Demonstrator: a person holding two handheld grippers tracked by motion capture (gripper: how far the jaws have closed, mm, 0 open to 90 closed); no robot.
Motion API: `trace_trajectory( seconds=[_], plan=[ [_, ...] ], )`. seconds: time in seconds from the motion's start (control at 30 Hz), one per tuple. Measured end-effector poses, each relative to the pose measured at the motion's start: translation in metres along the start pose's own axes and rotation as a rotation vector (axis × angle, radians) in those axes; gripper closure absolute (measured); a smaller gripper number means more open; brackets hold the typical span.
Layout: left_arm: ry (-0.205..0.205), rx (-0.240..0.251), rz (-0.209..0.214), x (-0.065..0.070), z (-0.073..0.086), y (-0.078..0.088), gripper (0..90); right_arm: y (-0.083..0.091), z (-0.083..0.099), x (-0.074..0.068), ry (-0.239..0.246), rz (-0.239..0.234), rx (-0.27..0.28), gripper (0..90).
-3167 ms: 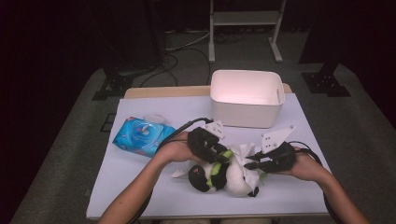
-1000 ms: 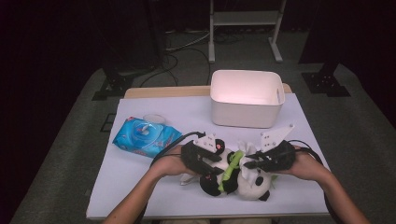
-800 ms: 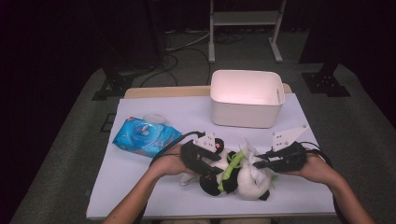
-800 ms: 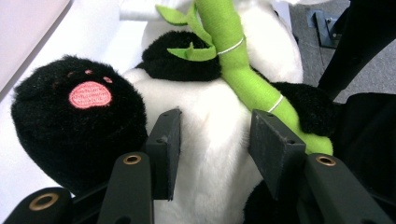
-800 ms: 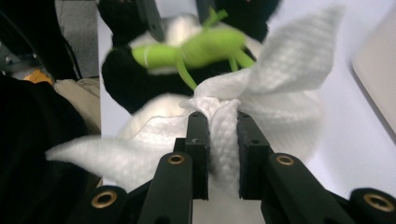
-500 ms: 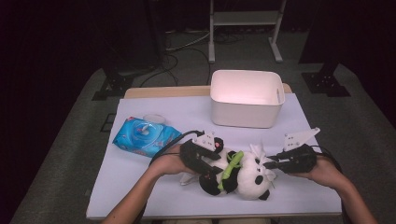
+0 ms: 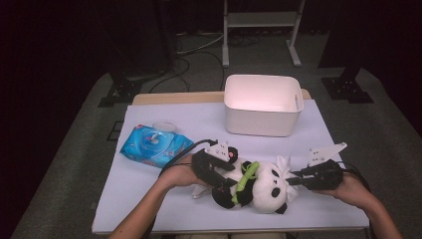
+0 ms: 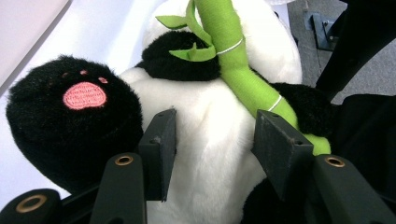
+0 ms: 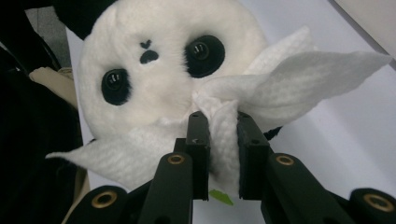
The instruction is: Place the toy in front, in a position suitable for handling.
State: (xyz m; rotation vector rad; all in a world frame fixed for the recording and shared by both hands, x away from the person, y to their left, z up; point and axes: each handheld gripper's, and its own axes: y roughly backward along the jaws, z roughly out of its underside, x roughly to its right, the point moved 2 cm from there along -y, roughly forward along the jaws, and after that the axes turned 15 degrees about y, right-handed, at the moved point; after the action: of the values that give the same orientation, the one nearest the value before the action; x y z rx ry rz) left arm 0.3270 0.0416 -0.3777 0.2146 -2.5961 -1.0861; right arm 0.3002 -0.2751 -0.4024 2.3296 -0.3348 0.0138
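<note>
White table cover (image 7: 149,199) on a grey floor (image 7: 74,164), dark room behind. Toy panda (image 7: 259,186) near the front edge. Left gripper (image 8: 212,135) just opening, jaws apart around its belly. Right gripper (image 9: 219,126) pinching a white wipe (image 9: 289,79) by the face. White bin (image 7: 263,104) far, blue wipe pack (image 7: 152,144) left.

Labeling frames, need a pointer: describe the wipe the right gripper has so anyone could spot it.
Start at the white bin at the table's far edge, then come toward the near edge to the panda toy. The crumpled white wipe lies against its face, pinched in the right gripper; the blue wipes pack lies apart.
</note>
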Motion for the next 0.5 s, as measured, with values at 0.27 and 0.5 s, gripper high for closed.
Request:
trace_trajectory(
  seconds=[0.27,0.5],
  plan=[
    [0.0,-0.001,-0.003,0.0,0.002,0.001,48.7,0.001,-0.023,-0.002,0.057,0.006,0.021,77.4],
    [0.0,0.006,-0.011,0.002,0.0,0.003,47.5,-0.002,-0.03,0.001,0.071,0.014,0.004,77.4]
  ],
)
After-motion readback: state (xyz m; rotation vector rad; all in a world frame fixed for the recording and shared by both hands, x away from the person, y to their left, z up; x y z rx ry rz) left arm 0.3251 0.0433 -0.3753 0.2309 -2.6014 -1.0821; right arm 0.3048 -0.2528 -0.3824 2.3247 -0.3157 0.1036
